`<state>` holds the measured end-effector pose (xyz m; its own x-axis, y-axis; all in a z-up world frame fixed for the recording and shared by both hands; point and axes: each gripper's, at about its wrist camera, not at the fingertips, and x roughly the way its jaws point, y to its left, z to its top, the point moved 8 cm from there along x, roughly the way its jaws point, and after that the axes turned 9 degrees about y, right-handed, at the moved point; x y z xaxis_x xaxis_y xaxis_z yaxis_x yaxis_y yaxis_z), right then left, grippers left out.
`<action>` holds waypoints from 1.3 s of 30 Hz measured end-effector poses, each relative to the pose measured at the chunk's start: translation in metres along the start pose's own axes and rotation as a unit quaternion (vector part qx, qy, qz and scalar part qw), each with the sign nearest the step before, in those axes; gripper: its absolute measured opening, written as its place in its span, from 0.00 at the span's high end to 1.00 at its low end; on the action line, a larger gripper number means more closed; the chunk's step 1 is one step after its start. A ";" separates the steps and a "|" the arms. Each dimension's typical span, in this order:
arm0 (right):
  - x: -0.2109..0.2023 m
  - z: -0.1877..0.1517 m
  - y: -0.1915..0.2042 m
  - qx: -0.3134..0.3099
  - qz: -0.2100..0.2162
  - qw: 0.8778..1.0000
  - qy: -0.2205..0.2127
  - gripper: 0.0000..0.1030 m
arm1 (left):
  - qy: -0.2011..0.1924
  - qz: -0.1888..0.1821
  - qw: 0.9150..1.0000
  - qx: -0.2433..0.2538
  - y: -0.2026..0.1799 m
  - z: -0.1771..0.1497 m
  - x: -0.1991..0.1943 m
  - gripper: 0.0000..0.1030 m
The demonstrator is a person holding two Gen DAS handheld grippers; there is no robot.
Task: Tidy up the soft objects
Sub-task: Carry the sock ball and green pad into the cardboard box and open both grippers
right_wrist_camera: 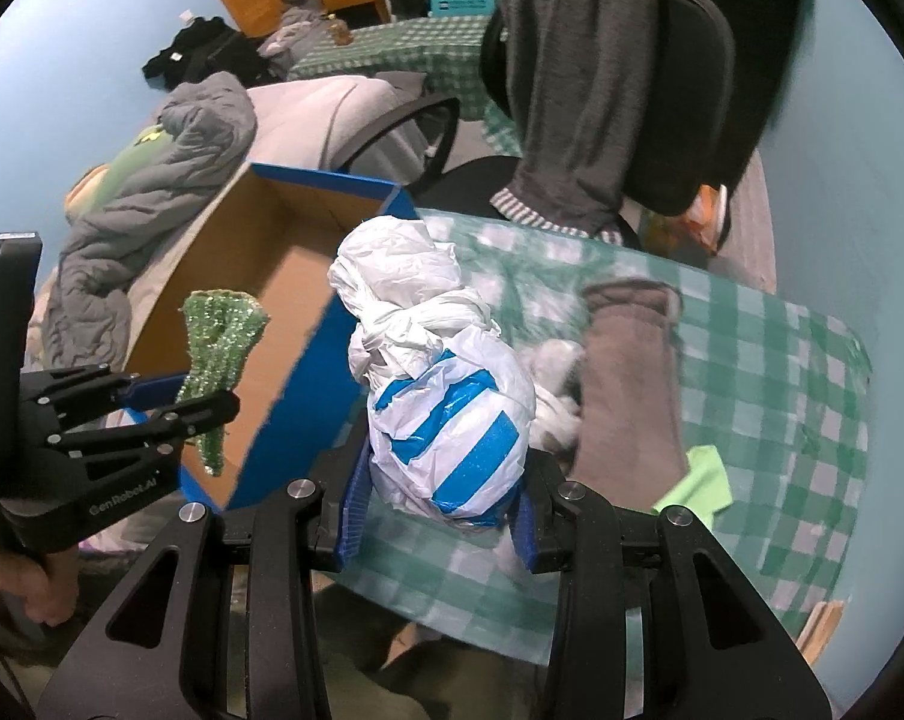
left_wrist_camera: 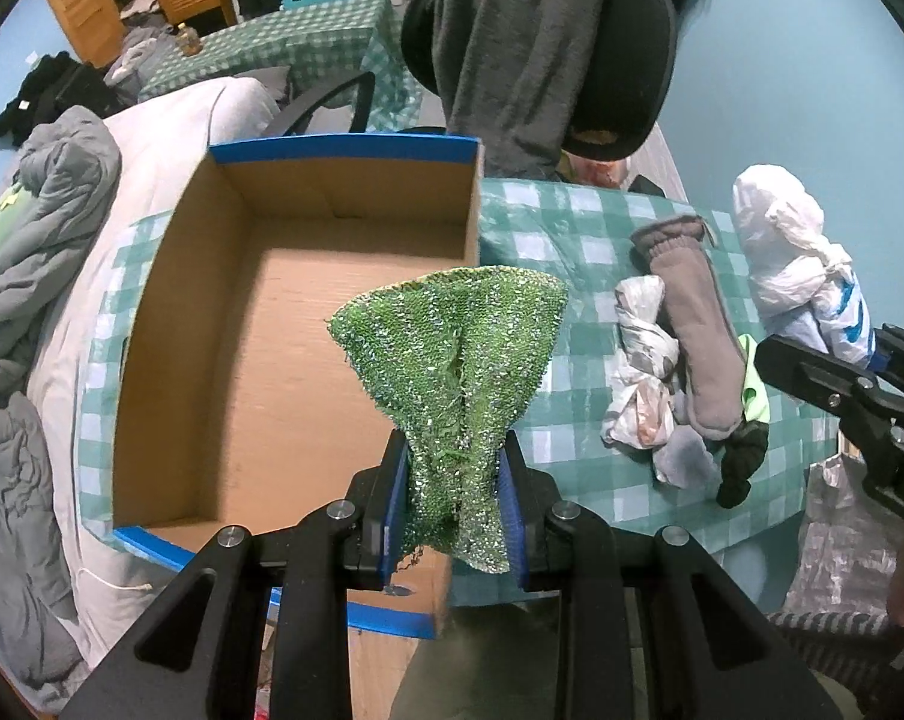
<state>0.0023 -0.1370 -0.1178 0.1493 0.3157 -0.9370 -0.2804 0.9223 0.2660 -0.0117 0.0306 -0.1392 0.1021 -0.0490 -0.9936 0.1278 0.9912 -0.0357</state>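
Left side: open brown cardboard box with blue-taped rim [left_wrist_camera: 344, 147], empty inside, sitting at the left end of the green-and-white checked tablecloth [left_wrist_camera: 590, 240].

Left gripper [left_wrist_camera: 455, 504] pinches a sparkly green knitted scrub cloth [left_wrist_camera: 452, 336] by its bunched lower end. The loose fan of the cloth hangs in the air over the box's right-hand edge, part over the box floor, part over the cloth-covered table. Risk: if let go here, the cloth may drape on the rim or slide outside, since it straddles the wall. The grip is on a narrow gather, so the slick weave could slip out early.

Right gripper [right_wrist_camera: 446, 510] clamps a knotted white plastic bag with blue stripes [right_wrist_camera: 446, 414], lifted clear of the table, just right of the box's blue corner. Risk: crinkly film squashes under the pads and may squirt free; its tall knotted top could catch the box wall on the way in.

Both grippers are close together near the same box edge; a collision looks possible.

Further right, on the table: grey knitted sock [left_wrist_camera: 698, 324], crumpled white bags [left_wrist_camera: 644, 378], a lime-green piece [left_wrist_camera: 755, 390]. All still outside the box.
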 end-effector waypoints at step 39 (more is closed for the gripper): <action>0.058 0.069 0.136 -0.118 0.032 0.992 0.027 0.64 | -0.007 0.023 0.994 -0.105 0.137 0.000 -0.003 0.73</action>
<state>0.0381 0.0220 -0.1203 0.0755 0.3537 -0.9323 -0.5037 0.8204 0.2705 0.0056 0.1664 -0.1412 0.1177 -0.0025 -0.9930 -0.0861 0.9962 -0.0127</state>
